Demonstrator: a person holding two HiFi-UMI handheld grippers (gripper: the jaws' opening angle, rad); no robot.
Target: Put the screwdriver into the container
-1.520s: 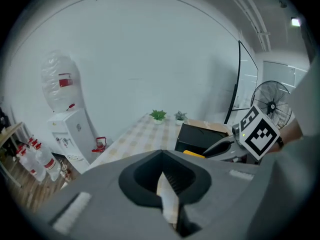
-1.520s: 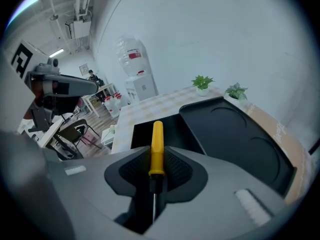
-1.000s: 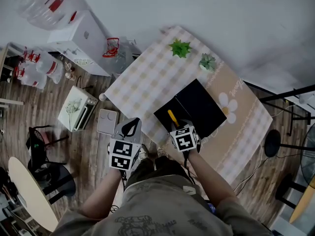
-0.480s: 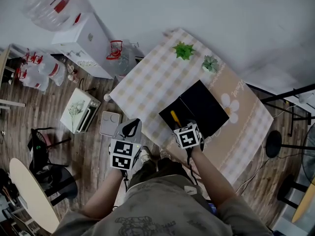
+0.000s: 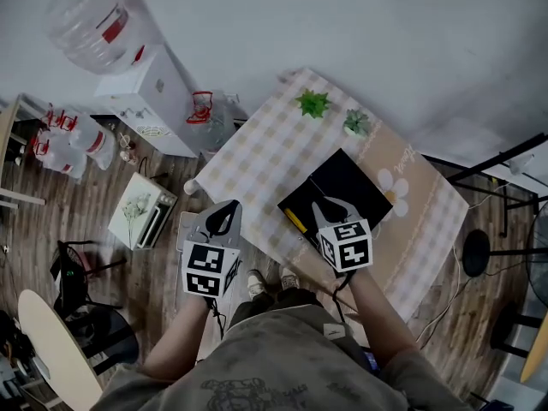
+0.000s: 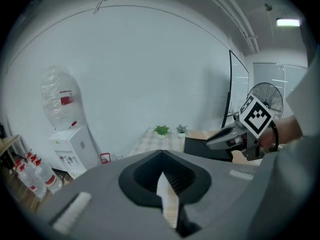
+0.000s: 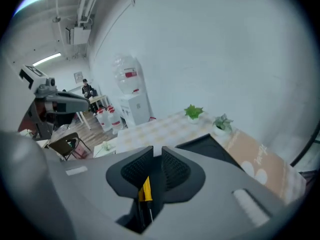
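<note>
From the head view we see a flat, black, rectangular container (image 5: 347,182) on a table with a beige checked cloth (image 5: 257,152). The yellow-handled screwdriver (image 5: 295,221) lies in the container, by its edge nearest the person. The right gripper (image 5: 330,208) hangs over that same near part of the container, just beside the screwdriver and clear of it. The left gripper (image 5: 224,219) is held off the table, well apart from the container, on the screwdriver's side. Two small green potted plants (image 5: 312,103) stand beyond the container's far side.

In the left gripper view we find its jaws meeting at the tips with nothing between them. The container lies ahead, with the right gripper above it.

In the right gripper view its jaws stand narrowly apart, having just been closing, and grip nothing. Through the slot between them we see the screwdriver lying below on the container's black floor, untouched by the pads.
</note>
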